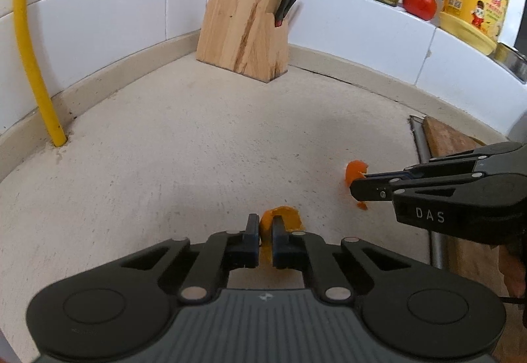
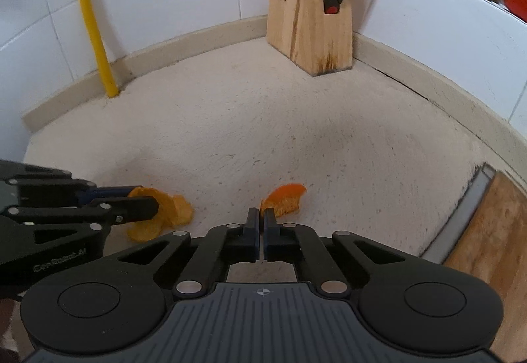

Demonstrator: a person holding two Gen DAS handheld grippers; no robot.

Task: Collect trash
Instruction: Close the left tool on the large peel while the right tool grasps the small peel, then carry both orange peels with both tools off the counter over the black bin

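The left gripper (image 1: 265, 224) is closed on a piece of orange peel (image 1: 283, 218) that lies on the pale bench (image 1: 197, 139); the peel sits pinched between its fingers, curling out ahead and to the right of the tips. The right gripper (image 2: 261, 218) has its fingers drawn together on the near edge of a second orange peel (image 2: 286, 198), most of which lies just ahead of the tips and to their right, also on the bench. The two peels lie near each other, apart. A wooden knife block (image 1: 245, 20) stands well beyond in the tiled corner, and a wooden cutting board (image 2: 490, 231) lies at the right.
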